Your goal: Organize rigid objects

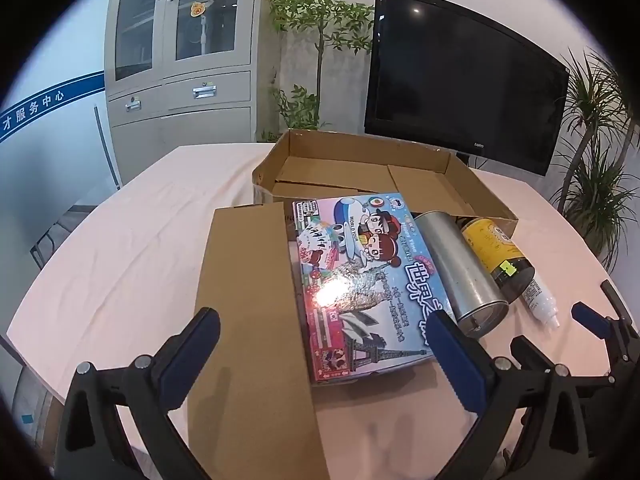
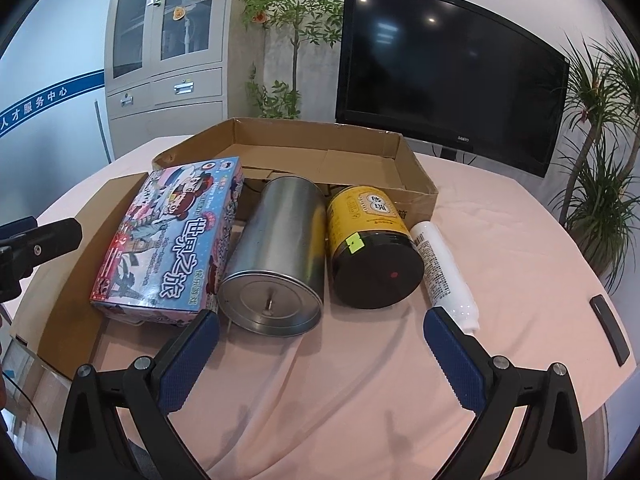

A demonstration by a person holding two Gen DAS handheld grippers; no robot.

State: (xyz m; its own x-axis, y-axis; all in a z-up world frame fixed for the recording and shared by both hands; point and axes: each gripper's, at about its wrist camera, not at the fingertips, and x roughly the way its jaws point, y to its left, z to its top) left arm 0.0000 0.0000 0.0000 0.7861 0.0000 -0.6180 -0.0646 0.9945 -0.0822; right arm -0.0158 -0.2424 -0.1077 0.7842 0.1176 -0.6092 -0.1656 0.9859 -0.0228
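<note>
1. The cardboard box [image 2: 408,176] is sitting open-topped and empty on the pink table [image 2: 360,380], so it is probably waiting as the container for the rigid objects.
2. Four objects are lying in a row just in front of the cardboard box: the game box [image 2: 172,236], the steel canister [image 2: 276,256], the yellow-labelled jar [image 2: 372,248] and the white tube [image 2: 440,264]. The round ones are lying on their sides, touching or nearly so.
3. The left gripper [image 1: 324,340] is hovering nearer than the cardboard box, released and empty, over a flat cardboard sheet [image 1: 248,300] on which the game box is partly resting.
4. The right gripper [image 2: 322,334] is hovering likewise, spread wide and empty, facing the steel canister.
5. Behind the cardboard box are standing a monitor [image 2: 448,68], plants and a cabinet [image 2: 168,48], none obstructing; the tight row may be hindering single picks.
</note>
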